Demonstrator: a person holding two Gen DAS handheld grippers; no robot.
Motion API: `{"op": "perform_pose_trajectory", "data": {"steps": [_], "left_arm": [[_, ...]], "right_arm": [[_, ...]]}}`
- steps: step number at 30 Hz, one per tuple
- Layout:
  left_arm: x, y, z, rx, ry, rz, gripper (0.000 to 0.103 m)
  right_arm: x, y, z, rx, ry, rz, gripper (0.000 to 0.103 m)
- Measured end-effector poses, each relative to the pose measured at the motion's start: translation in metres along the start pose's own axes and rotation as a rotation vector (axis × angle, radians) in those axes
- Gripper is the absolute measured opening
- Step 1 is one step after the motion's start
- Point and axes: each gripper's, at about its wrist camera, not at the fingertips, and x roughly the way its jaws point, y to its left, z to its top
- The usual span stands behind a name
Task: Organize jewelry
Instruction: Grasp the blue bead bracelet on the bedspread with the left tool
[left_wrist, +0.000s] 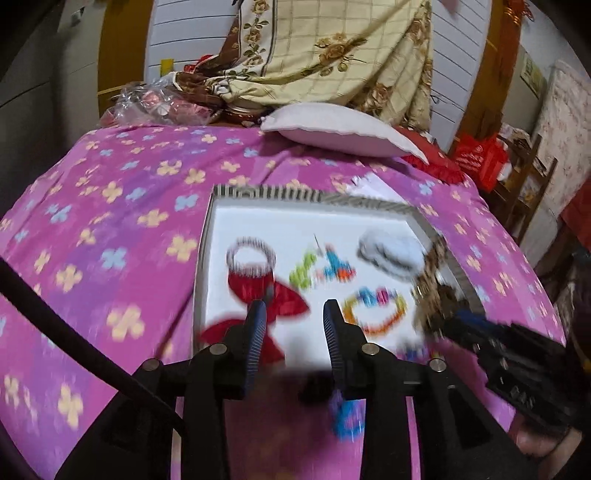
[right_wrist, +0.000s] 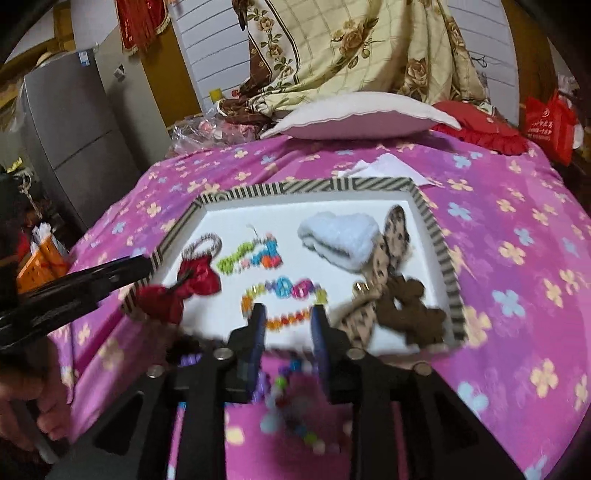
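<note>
The 2 wrist views look down steeply along their fingers from close in, both sharing the tray at 12 o'clock on the bed.

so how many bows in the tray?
3: red bow at the left edge, leopard bow right of centre, brown bow in the near right corner. Blur may hide more.

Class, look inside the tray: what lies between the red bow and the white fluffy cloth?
The green and blue bead string lies between the red bow and white cloth, clearest in the right wrist view.
</note>
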Motion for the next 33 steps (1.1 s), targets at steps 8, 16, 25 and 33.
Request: {"op": "perform_pose_trajectory", "data": {"steps": [8,16,25,33], "left_arm": [[-0.022,0.004,-0.053,0.064,0.037,0.021,0.023],[-0.011,0.024,-0.074,0.029,0.089,-0.024,0.023],[0.01,-0.018,-0.074,0.202,0.138,-0.177,0.023],[0.029,-0.034,-0.068,0.216,0.154,-0.2,0.022]], "right_arm": [[-0.032,-0.015,-0.048,0.004,0.048,-0.074,0.043],[-0.039,-0.052,-0.09,-0.001,0.134,-0.177,0.051],[-0.027,-0.039,-0.092,-0.064,0.136,-0.229,0.087],[-0.025,-0.038,-0.088,-0.052,0.141,-0.221,0.089]]}}
